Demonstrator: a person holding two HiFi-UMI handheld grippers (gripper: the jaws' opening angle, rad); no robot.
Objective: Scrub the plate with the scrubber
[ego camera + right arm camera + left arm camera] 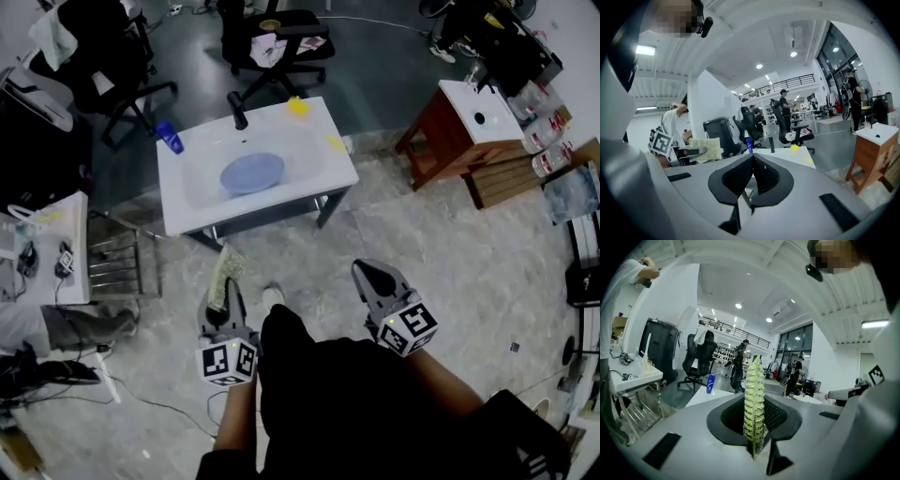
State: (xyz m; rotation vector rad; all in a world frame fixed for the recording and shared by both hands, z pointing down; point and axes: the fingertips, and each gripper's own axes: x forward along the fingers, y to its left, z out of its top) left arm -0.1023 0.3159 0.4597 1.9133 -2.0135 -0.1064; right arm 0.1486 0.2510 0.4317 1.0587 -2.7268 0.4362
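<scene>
Grey floor (450,248) is surrounding a white bench (323,159), at whose centre the blue plate (251,172) is lying. Well short of the bench, the left tool (227,295) is clamping the yellow-green scrubber (223,270) between its jaws, while the right tool (375,277) is hanging fully closed, gripping nothing.

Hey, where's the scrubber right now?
The scrubber is clamped edge-on in the left gripper, low and left of centre in the head view, over the floor and short of the white sink that holds the blue plate.
</scene>
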